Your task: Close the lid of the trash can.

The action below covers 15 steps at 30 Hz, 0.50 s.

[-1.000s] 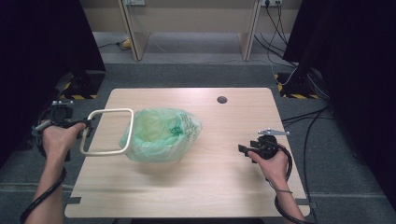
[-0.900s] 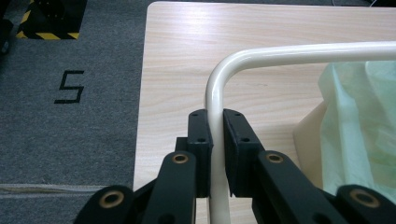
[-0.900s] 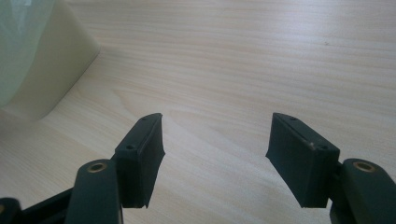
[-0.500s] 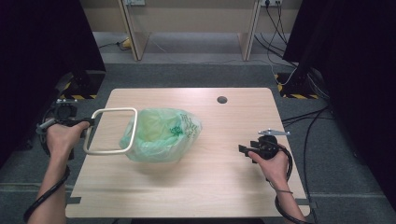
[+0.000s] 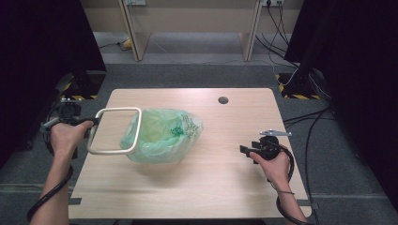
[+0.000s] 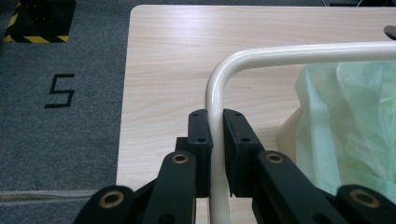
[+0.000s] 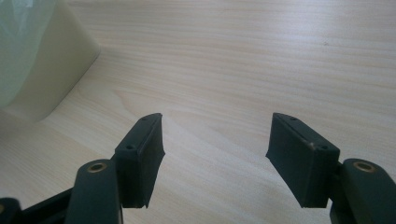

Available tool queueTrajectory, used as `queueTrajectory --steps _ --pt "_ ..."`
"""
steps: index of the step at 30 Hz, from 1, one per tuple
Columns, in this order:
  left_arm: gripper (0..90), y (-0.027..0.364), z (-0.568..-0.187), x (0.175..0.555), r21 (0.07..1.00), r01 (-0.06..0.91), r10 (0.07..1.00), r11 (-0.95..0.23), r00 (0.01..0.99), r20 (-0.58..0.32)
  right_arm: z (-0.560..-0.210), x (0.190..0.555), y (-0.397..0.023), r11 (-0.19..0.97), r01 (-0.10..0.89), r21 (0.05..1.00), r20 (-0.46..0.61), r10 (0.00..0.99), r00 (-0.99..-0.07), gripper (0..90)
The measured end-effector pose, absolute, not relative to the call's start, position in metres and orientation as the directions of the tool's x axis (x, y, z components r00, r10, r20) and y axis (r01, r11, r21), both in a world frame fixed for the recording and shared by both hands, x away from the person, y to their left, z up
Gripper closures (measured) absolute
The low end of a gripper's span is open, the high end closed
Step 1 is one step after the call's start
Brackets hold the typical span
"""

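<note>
A cream tubular loop frame (image 5: 114, 109) sticks out to the left of a green plastic bag (image 5: 164, 136) that lines a cream bin in the left half of the wooden table (image 5: 206, 187). My left gripper (image 5: 89, 125) is shut on the frame. In the left gripper view the jaws of the left gripper (image 6: 215, 126) clamp the frame's tube (image 6: 214, 93) just below its bend, with the bag (image 6: 350, 121) to the right. My right gripper (image 5: 244, 151) rests low over the table's right side, open, with bare wood between the jaws of the right gripper (image 7: 215, 135). The bin's cream wall (image 7: 51, 60) stands further off.
A round dark cable hole (image 5: 223, 100) sits near the table's far edge. Grey carpet surrounds the table, with a painted mark (image 6: 60, 96) on the floor to the left. Cables and striped stand bases (image 5: 296, 93) lie beyond the table's far corners.
My left hand has shifted slightly to the right, carrying the loop frame with it. The right gripper has stayed where it was.
</note>
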State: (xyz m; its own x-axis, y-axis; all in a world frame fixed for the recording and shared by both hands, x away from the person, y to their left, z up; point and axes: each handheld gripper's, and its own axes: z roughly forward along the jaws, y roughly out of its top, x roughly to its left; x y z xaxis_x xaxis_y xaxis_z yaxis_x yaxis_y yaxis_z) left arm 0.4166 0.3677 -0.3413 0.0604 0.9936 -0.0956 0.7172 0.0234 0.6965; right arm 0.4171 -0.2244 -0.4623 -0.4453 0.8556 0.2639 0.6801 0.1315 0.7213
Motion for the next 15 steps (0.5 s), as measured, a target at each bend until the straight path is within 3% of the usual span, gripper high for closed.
queueTrajectory --steps 15 --pt "81.4 0.357 -0.338 0.421 0.697 0.717 0.992 0.008 0.080 -0.093 -0.462 0.417 -0.226 0.130 0.683 0.719 0.264 0.858 -0.441 35.5"
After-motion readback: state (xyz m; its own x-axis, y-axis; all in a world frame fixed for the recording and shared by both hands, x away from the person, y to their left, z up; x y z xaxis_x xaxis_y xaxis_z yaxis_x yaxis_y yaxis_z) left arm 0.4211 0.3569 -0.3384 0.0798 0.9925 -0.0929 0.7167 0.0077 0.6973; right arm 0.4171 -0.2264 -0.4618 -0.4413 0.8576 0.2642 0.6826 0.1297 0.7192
